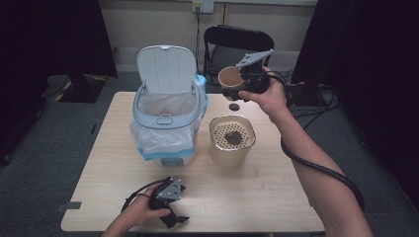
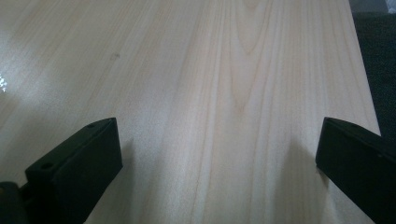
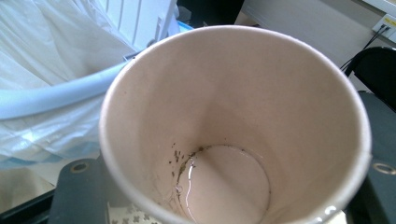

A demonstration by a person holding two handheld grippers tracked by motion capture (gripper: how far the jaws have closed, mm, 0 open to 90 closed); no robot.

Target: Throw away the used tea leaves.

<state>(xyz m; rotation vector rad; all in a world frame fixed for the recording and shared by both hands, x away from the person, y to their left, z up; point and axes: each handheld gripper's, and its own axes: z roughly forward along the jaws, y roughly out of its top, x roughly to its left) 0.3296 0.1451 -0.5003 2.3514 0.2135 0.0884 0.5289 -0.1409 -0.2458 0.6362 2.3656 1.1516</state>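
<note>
Right hand-held gripper grasps paper cup tipped at 1 o'clock of the bin; leftover drops + tea bits may spill on counter. Left hand-held gripper released, idle.

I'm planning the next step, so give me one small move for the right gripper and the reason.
Probably carry the cup left over the open bin. The right gripper holds it tilted beside the bin, with a few tea flecks and drops left inside, and the leaves already lie in the strainer.
</note>
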